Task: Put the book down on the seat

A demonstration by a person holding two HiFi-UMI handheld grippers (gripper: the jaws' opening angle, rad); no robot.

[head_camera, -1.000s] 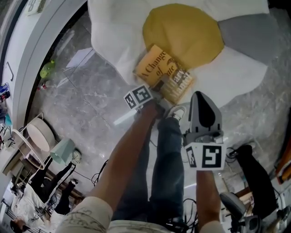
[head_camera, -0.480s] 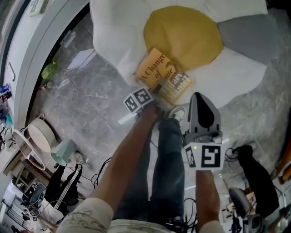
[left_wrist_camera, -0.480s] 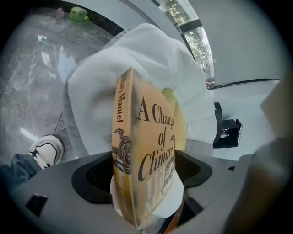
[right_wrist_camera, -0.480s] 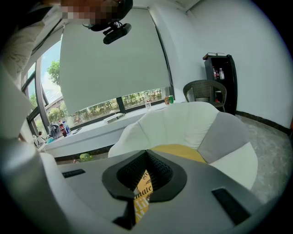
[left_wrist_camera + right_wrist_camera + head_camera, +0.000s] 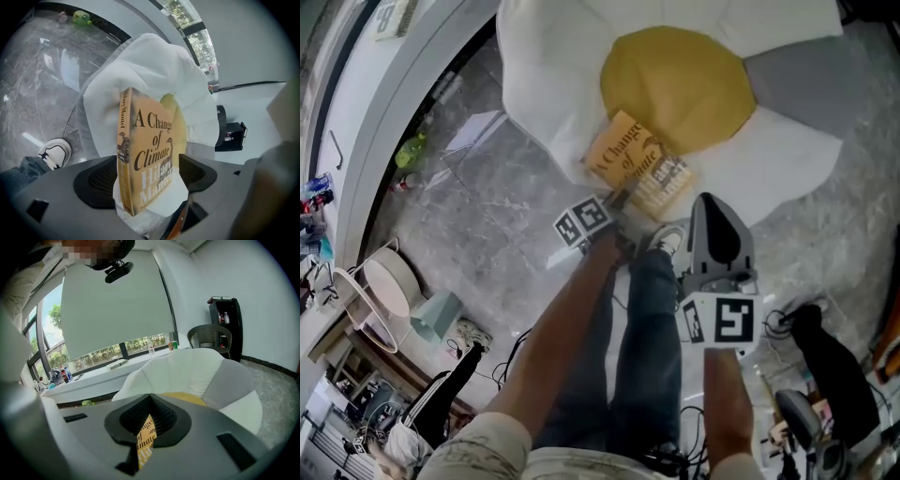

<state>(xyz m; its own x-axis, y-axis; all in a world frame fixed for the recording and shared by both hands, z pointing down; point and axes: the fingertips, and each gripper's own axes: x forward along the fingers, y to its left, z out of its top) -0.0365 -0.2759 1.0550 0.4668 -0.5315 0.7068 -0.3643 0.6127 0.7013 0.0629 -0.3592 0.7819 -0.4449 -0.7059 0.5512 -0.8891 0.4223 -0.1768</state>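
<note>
The orange book [image 5: 637, 170], titled "A Change of Climate", lies on the flower-shaped seat [image 5: 544, 84], across a white petal and the edge of its yellow centre. My left gripper [image 5: 617, 199] sits at the book's near edge. Its jaws have just been opening and stand wide. In the left gripper view the book [image 5: 150, 154] is between the two pads [image 5: 197, 172], which do not press on it. My right gripper [image 5: 712, 202] hovers to the right of the book, shut and empty. Through the slit of the right gripper [image 5: 149, 417] a strip of the book [image 5: 146, 439] shows.
A grey marble floor surrounds the seat. A green bottle [image 5: 412, 150] and a sheet of paper [image 5: 476, 131] lie on it at the left by a curved sill. The person's shoe [image 5: 667, 234] is just below the book. A black cabinet [image 5: 226, 326] and a chair [image 5: 209, 338] stand behind the seat.
My left gripper has eased back a little from the book, which stays lying on the seat. The right gripper has kept its place.
</note>
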